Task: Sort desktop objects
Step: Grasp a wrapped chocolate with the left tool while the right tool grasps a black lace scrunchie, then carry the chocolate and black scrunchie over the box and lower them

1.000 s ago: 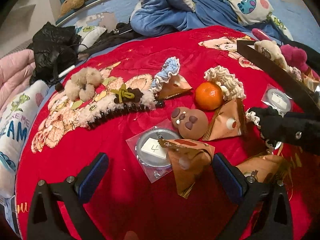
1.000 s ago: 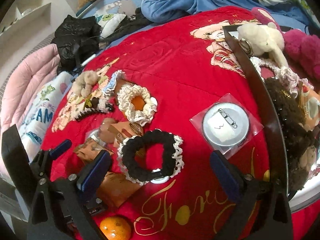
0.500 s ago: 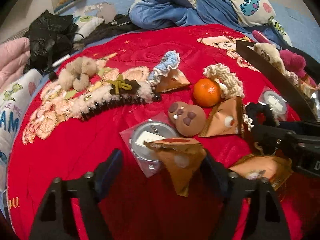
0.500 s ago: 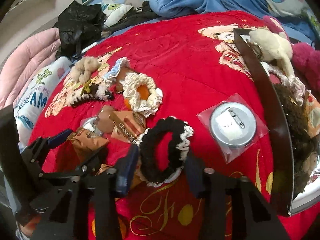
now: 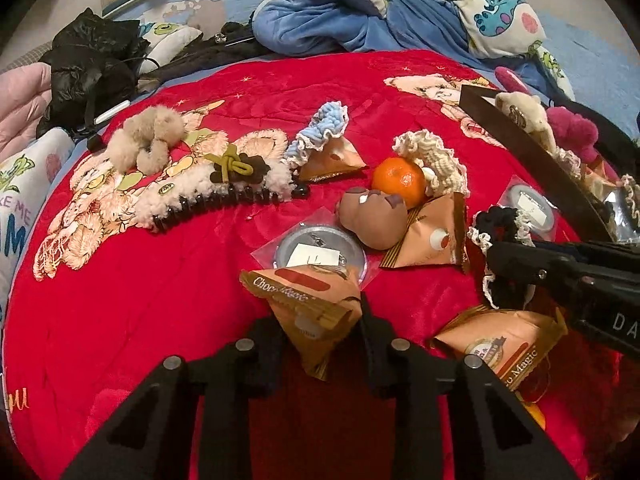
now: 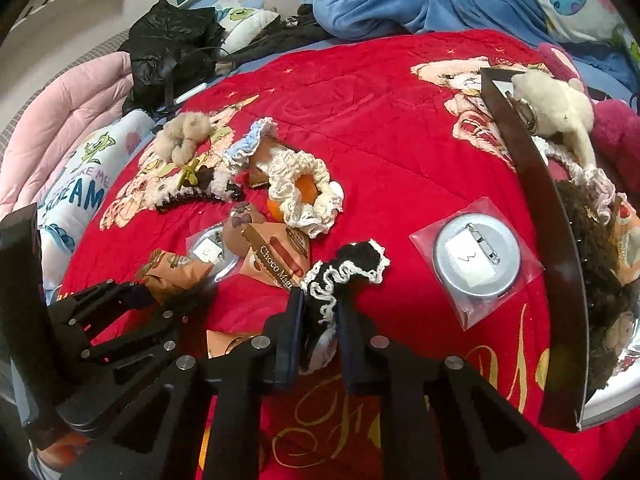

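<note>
Left gripper (image 5: 320, 320) pinches a triangular snack packet (image 5: 308, 304) by its lower corner, "Choco Magic" facing up, lifted just off the red quilt (image 5: 140, 300) over a bagged tin badge (image 5: 320, 252), likely to join like with like. Middle of the bed: a tangerine (image 5: 398, 180), more packets, scrunchies. Right gripper (image 6: 318, 328) is clamped on the black scrunchie with white trim (image 6: 348, 272), squashing it flat between the fingers. Beside it, another badge (image 6: 476, 260) has a sticker marked "W". The dark tray (image 6: 560, 240) on the right, already holding plush items, looks like the destination.

Dim warm indoor light, strong fisheye bending with black corners, soft blur toward the rims.
</note>
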A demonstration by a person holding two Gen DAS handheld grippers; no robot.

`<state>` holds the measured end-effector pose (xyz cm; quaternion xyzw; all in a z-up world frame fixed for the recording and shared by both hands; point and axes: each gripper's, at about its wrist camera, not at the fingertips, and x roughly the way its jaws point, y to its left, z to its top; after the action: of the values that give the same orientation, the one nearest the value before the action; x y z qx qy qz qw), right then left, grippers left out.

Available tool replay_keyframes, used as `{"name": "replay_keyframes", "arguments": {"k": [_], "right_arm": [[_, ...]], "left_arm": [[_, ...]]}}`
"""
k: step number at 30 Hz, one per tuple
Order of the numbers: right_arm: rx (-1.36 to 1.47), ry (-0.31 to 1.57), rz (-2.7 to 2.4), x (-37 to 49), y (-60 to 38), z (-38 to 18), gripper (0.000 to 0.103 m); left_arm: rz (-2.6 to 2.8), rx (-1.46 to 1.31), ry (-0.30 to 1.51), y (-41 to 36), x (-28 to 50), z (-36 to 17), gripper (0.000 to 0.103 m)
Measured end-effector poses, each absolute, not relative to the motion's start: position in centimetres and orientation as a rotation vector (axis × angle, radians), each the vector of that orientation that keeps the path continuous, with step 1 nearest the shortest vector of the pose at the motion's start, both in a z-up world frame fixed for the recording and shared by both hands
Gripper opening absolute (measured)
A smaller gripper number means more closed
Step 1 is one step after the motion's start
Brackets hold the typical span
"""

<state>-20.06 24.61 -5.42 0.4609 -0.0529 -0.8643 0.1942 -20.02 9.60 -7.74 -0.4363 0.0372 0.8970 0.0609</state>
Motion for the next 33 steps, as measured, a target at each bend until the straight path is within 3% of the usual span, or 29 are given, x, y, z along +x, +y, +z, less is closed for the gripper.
{"name": "replay_keyframes", "arguments": {"k": [19, 33], "right_arm": [[1.197, -0.176, -2.444, -19.1, 24.5, -2.9, 0.013], [1.158, -0.204, -2.506, -17.3, 28.2, -1.2, 0.012]], "left_arm": [[2.736, -1.194, 0.029, 8.8, -17.8, -4.4, 0.028], [2.681, -1.135, 0.044, 13.5, -17.3, -3.3, 0.028]]}}
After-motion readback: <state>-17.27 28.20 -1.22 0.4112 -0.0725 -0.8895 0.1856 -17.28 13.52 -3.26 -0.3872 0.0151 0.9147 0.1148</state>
